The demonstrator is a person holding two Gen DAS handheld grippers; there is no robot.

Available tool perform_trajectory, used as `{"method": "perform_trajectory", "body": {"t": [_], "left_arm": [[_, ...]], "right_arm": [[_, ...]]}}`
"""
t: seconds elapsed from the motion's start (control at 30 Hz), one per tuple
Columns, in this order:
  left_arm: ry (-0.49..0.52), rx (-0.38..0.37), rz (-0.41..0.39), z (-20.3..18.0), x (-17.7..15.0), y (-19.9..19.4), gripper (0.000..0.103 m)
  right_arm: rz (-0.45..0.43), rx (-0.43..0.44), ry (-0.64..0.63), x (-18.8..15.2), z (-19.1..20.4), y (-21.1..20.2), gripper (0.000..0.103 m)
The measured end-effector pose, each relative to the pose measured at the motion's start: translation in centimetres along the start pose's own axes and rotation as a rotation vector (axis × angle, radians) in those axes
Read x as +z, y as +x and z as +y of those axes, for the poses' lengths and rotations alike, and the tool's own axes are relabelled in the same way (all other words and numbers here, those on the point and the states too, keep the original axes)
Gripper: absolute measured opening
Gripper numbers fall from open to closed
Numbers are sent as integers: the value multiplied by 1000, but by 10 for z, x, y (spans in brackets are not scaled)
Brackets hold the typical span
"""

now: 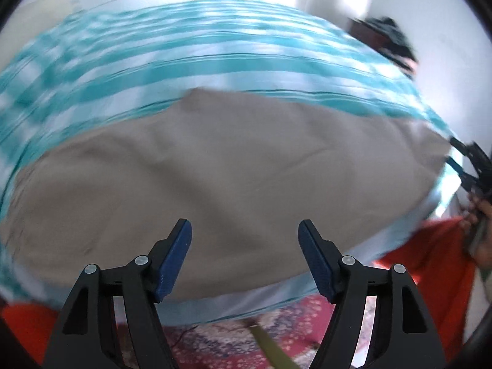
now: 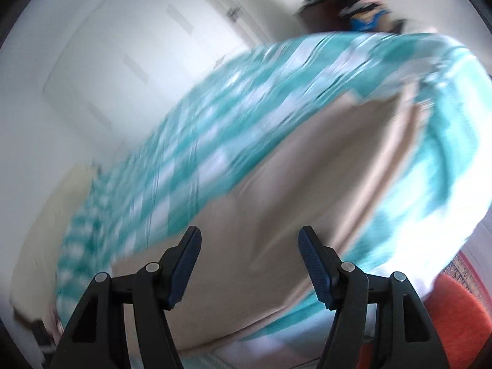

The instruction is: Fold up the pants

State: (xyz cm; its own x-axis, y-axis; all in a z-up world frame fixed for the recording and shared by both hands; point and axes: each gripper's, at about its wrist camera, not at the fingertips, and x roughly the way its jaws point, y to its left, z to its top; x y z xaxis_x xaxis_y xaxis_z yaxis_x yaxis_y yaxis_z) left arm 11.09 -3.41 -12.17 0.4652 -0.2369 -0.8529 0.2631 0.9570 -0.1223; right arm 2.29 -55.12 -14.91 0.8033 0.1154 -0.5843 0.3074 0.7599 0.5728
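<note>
Beige pants (image 1: pixel 221 169) lie flat on the teal-checked bed (image 1: pixel 184 49). Left gripper (image 1: pixel 245 236) and right gripper (image 2: pixel 249 243) both gape wide above them, holding nothing.

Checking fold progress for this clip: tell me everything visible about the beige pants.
The beige pants are plain, matte woven-looking cloth, spread broad and mostly flat with a few shallow creases on the teal-and-white checked sheet. No waistband, pockets or leg split is discernible; both views are blurred. In the right wrist view, an edge looks layered. The cloth lies beyond both open grippers, seemingly untouched.
</note>
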Motion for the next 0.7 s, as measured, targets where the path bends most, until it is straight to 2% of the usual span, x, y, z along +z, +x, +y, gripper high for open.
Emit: {"method": "perform_trajectory", "body": {"t": [0.1, 0.17, 0.23, 0.33, 0.53, 0.7], "left_arm": [[89, -87, 33, -54, 32, 14, 76], [146, -158, 76, -97, 53, 32, 77], [197, -173, 83, -128, 67, 47, 77], [270, -166, 94, -170, 74, 63, 77], [350, -153, 168, -208, 58, 98, 77], [494, -89, 127, -225, 33, 104, 82]], "right_arm": [[-100, 17, 148, 8, -30, -21, 69], [-121, 31, 241, 10, -48, -25, 71], [-122, 43, 301, 11, -61, -25, 71], [-106, 66, 327, 13, -68, -22, 71], [-94, 87, 311, 16, -65, -19, 71], [-92, 105, 350, 17, -76, -16, 71]]}}
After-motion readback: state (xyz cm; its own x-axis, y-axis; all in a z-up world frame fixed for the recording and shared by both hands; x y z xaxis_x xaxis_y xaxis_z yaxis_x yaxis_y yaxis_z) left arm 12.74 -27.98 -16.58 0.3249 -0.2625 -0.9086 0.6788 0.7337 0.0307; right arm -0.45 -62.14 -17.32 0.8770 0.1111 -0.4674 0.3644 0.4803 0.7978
